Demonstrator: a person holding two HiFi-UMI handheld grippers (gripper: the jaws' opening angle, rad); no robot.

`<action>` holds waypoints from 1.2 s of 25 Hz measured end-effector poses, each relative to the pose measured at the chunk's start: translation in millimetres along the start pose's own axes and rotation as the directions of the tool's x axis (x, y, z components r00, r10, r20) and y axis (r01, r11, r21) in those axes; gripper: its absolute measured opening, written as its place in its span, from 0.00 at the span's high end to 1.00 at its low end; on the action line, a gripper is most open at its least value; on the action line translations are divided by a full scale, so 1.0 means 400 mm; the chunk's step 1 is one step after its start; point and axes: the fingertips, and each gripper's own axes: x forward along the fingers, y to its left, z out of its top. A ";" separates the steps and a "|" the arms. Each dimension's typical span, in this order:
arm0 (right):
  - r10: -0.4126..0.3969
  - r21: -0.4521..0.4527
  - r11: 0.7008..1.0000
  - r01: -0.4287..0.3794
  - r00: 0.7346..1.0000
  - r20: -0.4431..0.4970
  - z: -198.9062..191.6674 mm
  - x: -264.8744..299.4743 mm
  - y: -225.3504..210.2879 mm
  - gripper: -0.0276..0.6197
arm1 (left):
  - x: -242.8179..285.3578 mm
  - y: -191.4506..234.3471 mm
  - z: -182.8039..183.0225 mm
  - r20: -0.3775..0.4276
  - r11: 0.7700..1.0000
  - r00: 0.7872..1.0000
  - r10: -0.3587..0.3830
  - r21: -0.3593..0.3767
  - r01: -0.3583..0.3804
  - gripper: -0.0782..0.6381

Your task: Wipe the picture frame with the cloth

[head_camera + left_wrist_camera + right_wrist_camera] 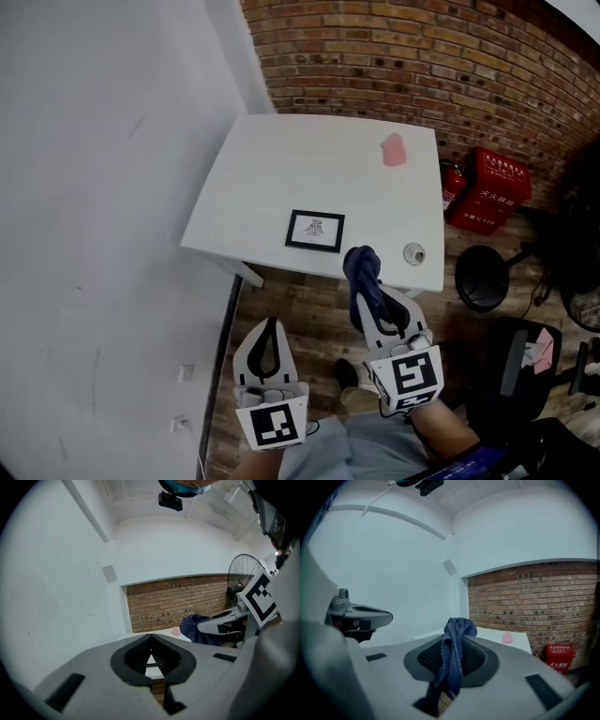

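Observation:
A small black picture frame with a white drawing lies flat near the front edge of the white table. My right gripper is shut on a dark blue cloth, held just off the table's front edge, right of the frame. The cloth hangs bunched between the jaws in the right gripper view, and the cloth shows in the left gripper view too. My left gripper hovers lower, in front of the table, shut with nothing in it; its tips meet.
A pink object lies at the table's far right, and a small round object sits at the front right corner. Red fire-equipment boxes and an extinguisher stand by the brick wall. A black stool is on the right.

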 end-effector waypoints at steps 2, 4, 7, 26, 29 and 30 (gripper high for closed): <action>0.001 -0.002 1.000 -0.001 1.000 0.011 0.023 0.040 -0.022 0.84 | 0.038 0.011 0.020 0.013 1.000 1.000 0.011 0.002 -0.011 0.88; 0.005 -0.009 1.000 -0.004 1.000 0.025 0.046 0.068 -0.037 0.84 | 0.064 0.022 0.038 0.023 1.000 1.000 0.019 0.003 -0.019 0.88; 0.012 -0.018 1.000 -0.011 0.999 0.047 0.082 0.108 -0.042 0.84 | 0.097 0.046 0.059 0.033 1.000 0.999 0.027 0.006 -0.027 0.88; -0.019 0.000 1.000 0.019 0.998 -0.051 0.069 0.443 -0.004 0.84 | 0.396 0.259 0.001 0.002 0.999 0.999 -0.042 -0.034 0.042 0.88; -0.030 0.002 1.000 0.030 0.997 -0.075 0.042 0.508 -0.010 0.84 | 0.450 0.286 -0.041 -0.035 0.997 0.997 -0.065 -0.049 0.063 0.88; -0.035 0.006 0.999 0.036 0.996 -0.083 0.032 0.530 -0.011 0.84 | 0.469 0.294 -0.053 -0.046 0.996 0.996 -0.073 -0.051 0.071 0.88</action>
